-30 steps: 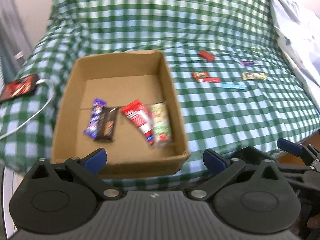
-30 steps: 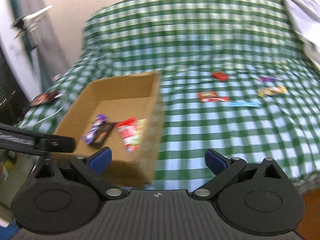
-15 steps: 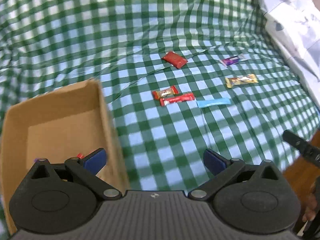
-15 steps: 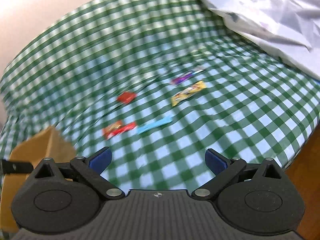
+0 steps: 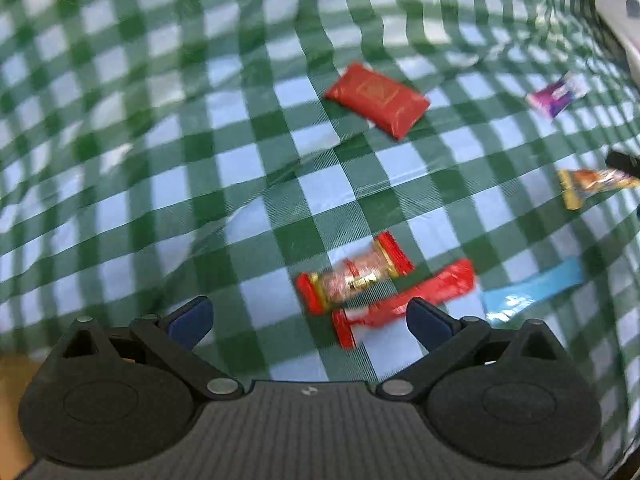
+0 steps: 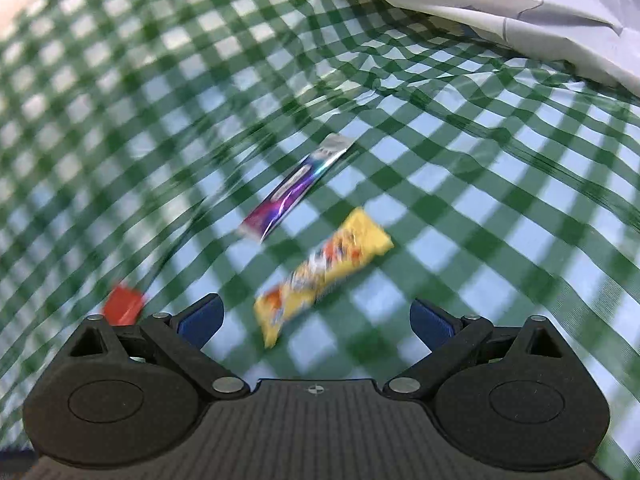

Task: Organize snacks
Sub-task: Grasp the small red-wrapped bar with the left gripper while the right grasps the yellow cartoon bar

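Observation:
In the left wrist view my left gripper point(image 5: 307, 318) is open and empty, just short of a red-and-gold candy point(image 5: 354, 274) and a red bar point(image 5: 404, 300) lying side by side. A light blue bar point(image 5: 530, 290) lies to their right and a red packet point(image 5: 376, 100) farther off. In the right wrist view my right gripper point(image 6: 316, 318) is open and empty, close over a yellow bar point(image 6: 324, 270). A purple stick point(image 6: 298, 186) lies just beyond it. The yellow bar point(image 5: 592, 184) and the purple stick point(image 5: 556, 94) also show at the right of the left wrist view.
Everything lies on a green-and-white checked cloth point(image 5: 160, 160) with some wrinkles. A white bedsheet point(image 6: 520, 4) is bunched at the far right. A sliver of the cardboard box point(image 5: 10, 420) shows at the lower left. The red packet point(image 6: 122, 306) sits left of my right gripper.
Both grippers moved forward and down from the box toward the loose snacks. The left closed in on the red candy pair, the right on the yellow bar. Both stayed open.

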A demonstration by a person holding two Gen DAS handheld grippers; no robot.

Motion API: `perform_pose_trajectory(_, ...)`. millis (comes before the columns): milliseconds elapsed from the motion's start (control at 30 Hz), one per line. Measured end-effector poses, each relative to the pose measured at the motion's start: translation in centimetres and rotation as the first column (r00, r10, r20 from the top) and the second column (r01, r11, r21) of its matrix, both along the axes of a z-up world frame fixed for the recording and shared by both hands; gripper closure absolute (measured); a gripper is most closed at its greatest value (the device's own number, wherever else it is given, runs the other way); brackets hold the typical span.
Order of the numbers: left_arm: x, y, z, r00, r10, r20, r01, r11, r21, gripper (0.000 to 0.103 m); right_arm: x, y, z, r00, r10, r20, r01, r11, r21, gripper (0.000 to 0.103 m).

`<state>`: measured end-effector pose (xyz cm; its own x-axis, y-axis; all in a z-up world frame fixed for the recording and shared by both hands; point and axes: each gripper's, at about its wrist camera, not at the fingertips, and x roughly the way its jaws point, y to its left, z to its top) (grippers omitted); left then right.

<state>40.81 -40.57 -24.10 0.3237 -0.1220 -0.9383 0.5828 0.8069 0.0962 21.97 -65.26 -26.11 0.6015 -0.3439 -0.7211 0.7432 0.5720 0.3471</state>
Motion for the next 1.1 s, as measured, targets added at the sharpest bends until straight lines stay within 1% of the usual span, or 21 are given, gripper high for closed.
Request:
perform_pose_trajectory(67,1.3,-0.7,-1.5,1.000,0.002,0.010,-0.002,1.000,0.030,0.000,2.2,-1.3,-2.0,0.999,-0.029,-0.043,0.028,0.999,-0.029,0.003)
perform_pose_trajectory(100,1.7,-0.8,-2.0,1.000,0.007,0.012,-0.008,0.999,0.036,0.000,3.1,-2.0,-3.0,0.997,-0.016,-0.073,0.015,1.000,-0.022,0.000)
perform_pose_trajectory(133,2.2,-0.8,-2.4,1.000,0.005,0.000,-0.005,0.999,0.034,0.000,3.3,-2.1,-3.6,0.996,-0.007,-0.091,0.003,0.999,-0.044,0.000)
perform_pose_trajectory(167,2.6,-0.6,-2.6,1.000,0.005,-0.013,-0.005,1.000,0.007,0.000,3.5,-1.6,-3.8,0.995,-0.010,-0.100,-0.001,0.993,-0.118,0.000)
perform_pose_trajectory(233,3.1,-0.3,-2.7,0.999,0.009,-0.030,-0.010,1.000,-0.016,0.000,4.1,-0.9,-4.2,0.989,0.016,-0.146,-0.042,0.984,-0.175,0.000)
perform_pose_trajectory(433,3.1,-0.6,-2.7,1.000,-0.001,-0.018,0.001,1.000,-0.004,0.000,4.2,-0.6,-4.4,0.989,0.019,-0.147,-0.050,0.976,-0.211,0.000)
perform_pose_trajectory(467,2.9,-0.8,-2.6,1.000,-0.017,-0.005,0.017,1.000,0.001,0.002,4.0,-0.5,-4.2,0.988,0.021,-0.151,-0.053,0.976,-0.213,0.000)
perform_pose_trajectory(500,2.5,-1.1,-2.1,0.999,-0.046,0.005,0.046,0.999,-0.005,0.016,4.1,-0.5,-4.1,0.986,0.025,-0.166,-0.061,0.974,-0.220,0.006)
perform_pose_trajectory(533,1.8,-1.5,-1.4,0.997,-0.080,0.013,0.081,0.996,-0.024,0.053,4.0,-0.3,-3.7,0.983,0.015,-0.184,-0.060,0.968,-0.242,0.015)
perform_pose_trajectory(567,1.3,-1.8,-0.7,0.993,-0.118,0.020,0.119,0.992,-0.040,0.082,3.5,0.2,-3.1,0.983,0.011,-0.185,-0.062,0.960,-0.272,0.054)
perform_pose_trajectory(600,1.0,-2.0,-0.2,0.990,-0.136,0.022,0.137,0.990,-0.041,0.085,3.5,0.7,-2.6,0.981,0.046,-0.188,-0.100,0.953,-0.288,0.073)
perform_pose_trajectory(633,0.7,-1.9,0.2,0.990,-0.139,0.025,0.140,0.988,-0.056,0.085,3.5,0.9,-2.2,0.978,0.070,-0.194,-0.125,0.949,-0.288,0.076)
perform_pose_trajectory(667,0.3,-1.9,0.6,0.990,-0.142,0.024,0.144,0.987,-0.076,0.085,3.4,1.2,-1.9,0.977,0.078,-0.197,-0.134,0.949,-0.287,0.085)
perform_pose_trajectory(700,0.0,-1.7,0.9,0.990,-0.141,0.021,0.143,0.986,-0.086,0.085,3.2,1.4,-1.6,0.977,0.094,-0.192,-0.147,0.949,-0.281,0.088)
perform_pose_trajectory(767,-0.7,-0.9,2.0,0.991,-0.132,0.016,0.133,0.985,-0.112,0.086,2.7,1.7,-0.7,0.977,0.112,-0.184,-0.161,0.946,-0.282,0.089)
perform_pose_trajectory(867,-2.5,1.0,4.4,0.994,-0.111,0.022,0.113,0.981,-0.159,0.086,1.3,3.0,1.7,0.977,0.153,-0.147,-0.194,0.928,-0.319,0.089)
perform_pose_trajectory(967,-5.8,3.1,7.2,0.995,-0.088,0.052,0.096,0.977,-0.191,0.086,-0.5,4.8,4.3,0.975,0.197,-0.104,-0.220,0.915,-0.339,0.089)
perform_pose_trajectory(1100,-10.8,7.0,10.9,0.995,-0.060,0.083,0.079,0.965,-0.249,0.086,-4.0,8.5,7.9,0.967,0.252,-0.031,-0.248,0.917,-0.313,0.089)
